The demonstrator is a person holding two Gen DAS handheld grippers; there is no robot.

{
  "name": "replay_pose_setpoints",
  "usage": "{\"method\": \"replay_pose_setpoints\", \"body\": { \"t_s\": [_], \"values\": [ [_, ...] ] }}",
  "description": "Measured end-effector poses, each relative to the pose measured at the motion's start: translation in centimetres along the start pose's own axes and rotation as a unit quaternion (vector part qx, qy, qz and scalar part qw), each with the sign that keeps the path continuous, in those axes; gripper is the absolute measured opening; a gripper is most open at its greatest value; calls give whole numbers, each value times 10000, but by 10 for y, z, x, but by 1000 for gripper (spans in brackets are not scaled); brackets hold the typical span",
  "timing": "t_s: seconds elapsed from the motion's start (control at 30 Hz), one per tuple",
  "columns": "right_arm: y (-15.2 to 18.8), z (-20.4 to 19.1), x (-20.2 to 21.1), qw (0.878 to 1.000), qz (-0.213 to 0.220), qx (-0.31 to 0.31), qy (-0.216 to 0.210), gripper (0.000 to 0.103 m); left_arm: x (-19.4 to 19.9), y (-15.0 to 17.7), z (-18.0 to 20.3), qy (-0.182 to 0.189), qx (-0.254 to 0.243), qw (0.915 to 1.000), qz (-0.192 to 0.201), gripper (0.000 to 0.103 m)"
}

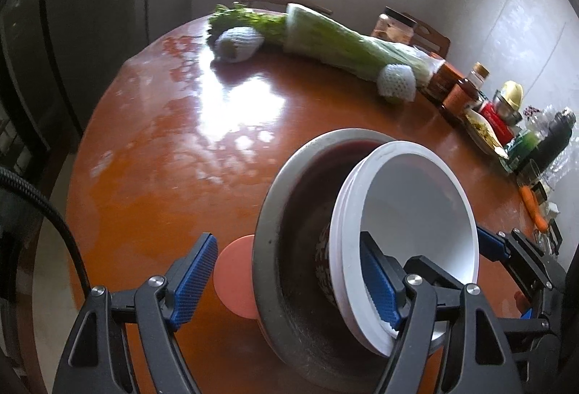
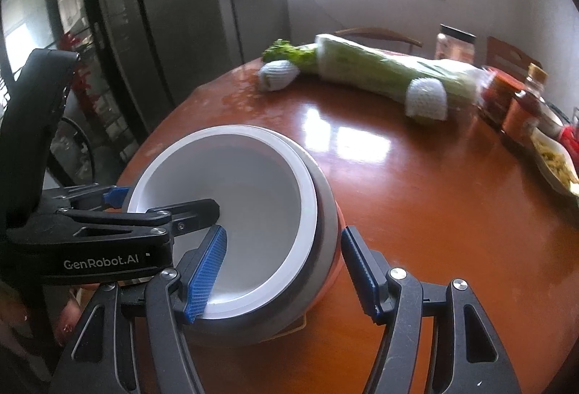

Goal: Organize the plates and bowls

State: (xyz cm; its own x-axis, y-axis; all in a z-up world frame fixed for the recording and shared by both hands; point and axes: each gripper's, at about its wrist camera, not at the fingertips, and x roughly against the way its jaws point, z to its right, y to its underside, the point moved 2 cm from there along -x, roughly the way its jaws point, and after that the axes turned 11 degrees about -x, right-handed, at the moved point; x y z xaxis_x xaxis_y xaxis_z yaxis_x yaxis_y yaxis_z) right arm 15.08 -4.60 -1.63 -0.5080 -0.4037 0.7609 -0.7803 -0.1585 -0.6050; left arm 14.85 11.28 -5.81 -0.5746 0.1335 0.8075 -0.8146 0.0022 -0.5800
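Observation:
A stack of white bowls [image 1: 416,205] sits tilted inside a grey metal bowl [image 1: 275,213], with a patterned bowl [image 1: 324,260] between them and an orange plate [image 1: 235,278] underneath. My left gripper [image 1: 287,238] straddles the stack's wall: one pad is inside the white bowl, the other stands off the grey rim with a gap, so it is open. My right gripper [image 2: 284,231] straddles the near wall of the white bowl [image 2: 231,191] and the grey bowl [image 2: 325,213], with its pads against both sides. The left gripper [image 2: 168,200] also shows in the right wrist view.
The round brown table [image 1: 163,158] also holds a long bagged celery bunch [image 1: 333,42] and two foam-netted fruits [image 1: 237,44] at the back. Jars and bottles [image 1: 466,89], a carrot [image 1: 532,205] and a food dish [image 2: 557,166] crowd the right edge. Chairs stand behind the table.

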Motion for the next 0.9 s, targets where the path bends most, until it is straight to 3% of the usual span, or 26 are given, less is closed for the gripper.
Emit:
{"method": "replay_pose_setpoints", "body": {
  "t_s": [0.2,0.5,0.9],
  "values": [
    [3,16,8,9999,7,-149,-8,68,-2,-4,12,-50,-87,9999,58,77],
    [3,9,17,9999,105,-104,-58,71,20,-6,4,-279,-17,9993,264,77],
    [-3,9,60,9982,588,-150,18,74,69,-2,16,-408,-144,9961,766,80]
  ]
}}
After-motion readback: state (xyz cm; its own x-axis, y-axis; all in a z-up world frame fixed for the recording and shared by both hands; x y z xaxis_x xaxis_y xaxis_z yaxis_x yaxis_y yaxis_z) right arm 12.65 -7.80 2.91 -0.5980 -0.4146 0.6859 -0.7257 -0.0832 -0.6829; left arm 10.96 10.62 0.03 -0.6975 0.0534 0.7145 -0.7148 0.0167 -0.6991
